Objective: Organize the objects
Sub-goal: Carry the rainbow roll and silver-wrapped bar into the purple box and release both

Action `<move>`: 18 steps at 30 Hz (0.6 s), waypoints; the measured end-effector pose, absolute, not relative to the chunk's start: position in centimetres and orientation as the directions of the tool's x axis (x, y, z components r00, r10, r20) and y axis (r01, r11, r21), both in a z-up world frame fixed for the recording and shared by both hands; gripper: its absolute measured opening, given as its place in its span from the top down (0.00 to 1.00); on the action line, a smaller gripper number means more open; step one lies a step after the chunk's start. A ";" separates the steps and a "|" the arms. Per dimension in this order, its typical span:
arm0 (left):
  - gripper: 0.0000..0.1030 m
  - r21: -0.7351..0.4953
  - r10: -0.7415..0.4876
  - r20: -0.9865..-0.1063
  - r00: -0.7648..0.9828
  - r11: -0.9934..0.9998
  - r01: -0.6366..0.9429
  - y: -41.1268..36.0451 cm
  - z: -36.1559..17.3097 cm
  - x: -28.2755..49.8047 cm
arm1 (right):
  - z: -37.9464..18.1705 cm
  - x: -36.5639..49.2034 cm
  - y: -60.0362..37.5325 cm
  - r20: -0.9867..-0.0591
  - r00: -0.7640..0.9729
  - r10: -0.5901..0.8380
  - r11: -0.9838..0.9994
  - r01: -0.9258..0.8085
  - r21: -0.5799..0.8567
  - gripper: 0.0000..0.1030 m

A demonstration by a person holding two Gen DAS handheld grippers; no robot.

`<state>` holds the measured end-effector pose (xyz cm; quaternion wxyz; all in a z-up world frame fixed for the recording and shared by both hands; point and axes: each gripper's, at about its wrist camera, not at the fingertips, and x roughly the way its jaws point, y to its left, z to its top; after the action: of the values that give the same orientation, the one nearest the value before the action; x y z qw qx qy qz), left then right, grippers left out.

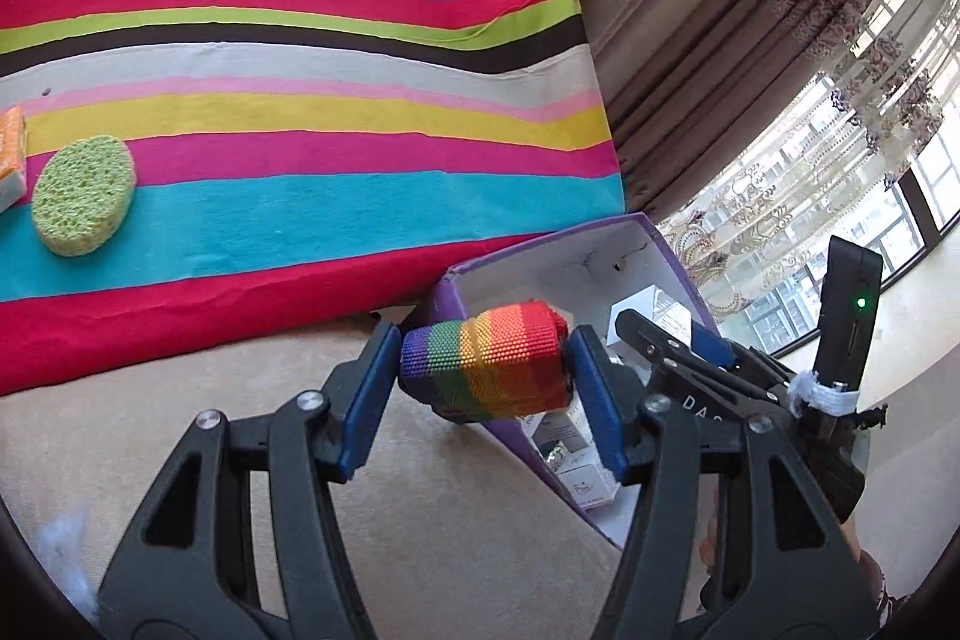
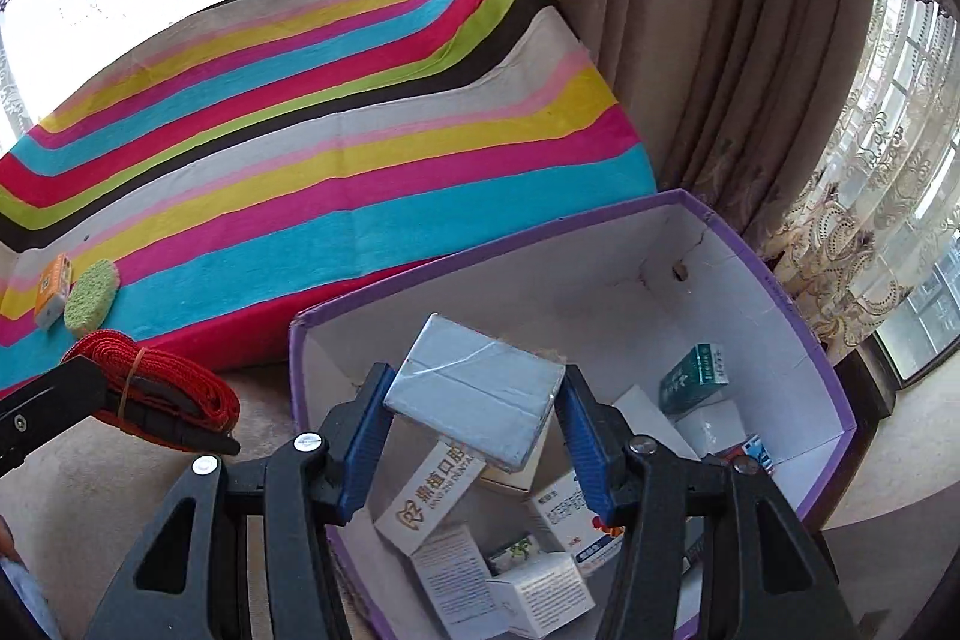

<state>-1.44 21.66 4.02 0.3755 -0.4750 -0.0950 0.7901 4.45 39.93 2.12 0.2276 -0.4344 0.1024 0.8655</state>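
My left tool (image 1: 483,370) grips a rainbow-striped woven strap roll (image 1: 486,367) over the near rim of the purple cardboard box (image 1: 444,289). My right tool (image 2: 474,400) clamps a flat grey taped packet (image 2: 471,391) above the small cartons (image 2: 432,505) lying inside the box. Farther left, on the striped cloth (image 1: 300,112), a green oval sponge (image 1: 83,195) lies beside an orange packet (image 1: 11,157).

Left tool (image 1: 485,370) and right tool (image 2: 474,415) both clamped
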 end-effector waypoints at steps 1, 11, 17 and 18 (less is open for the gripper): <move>0.40 -0.498 0.680 -0.688 -0.253 -0.696 -0.518 22.8 4.0 -1.1 | 2.1 4.8 40.9 -0.795 -0.515 0.321 -0.863 -0.504 -0.022 0.46; 0.19 -0.463 0.662 -0.734 -0.149 -0.649 -0.603 29.7 2.9 0.2 | 0.6 8.6 46.0 -0.811 -0.472 0.345 -0.762 -0.646 0.051 0.45; 0.10 -0.464 0.694 -0.705 -0.149 -0.610 -0.643 28.4 5.0 1.0 | 0.7 9.1 45.8 -0.809 -0.486 0.331 -0.750 -0.656 0.087 0.20; 0.10 -0.471 0.706 -0.693 -0.148 -0.598 -0.649 27.8 5.5 1.0 | 0.9 9.0 45.7 -0.806 -0.490 0.333 -0.750 -0.655 0.088 0.18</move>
<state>1.02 27.83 5.52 0.4471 -0.4753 -0.0301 0.7572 9.01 45.70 0.89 0.2939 -0.4108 0.1962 0.8404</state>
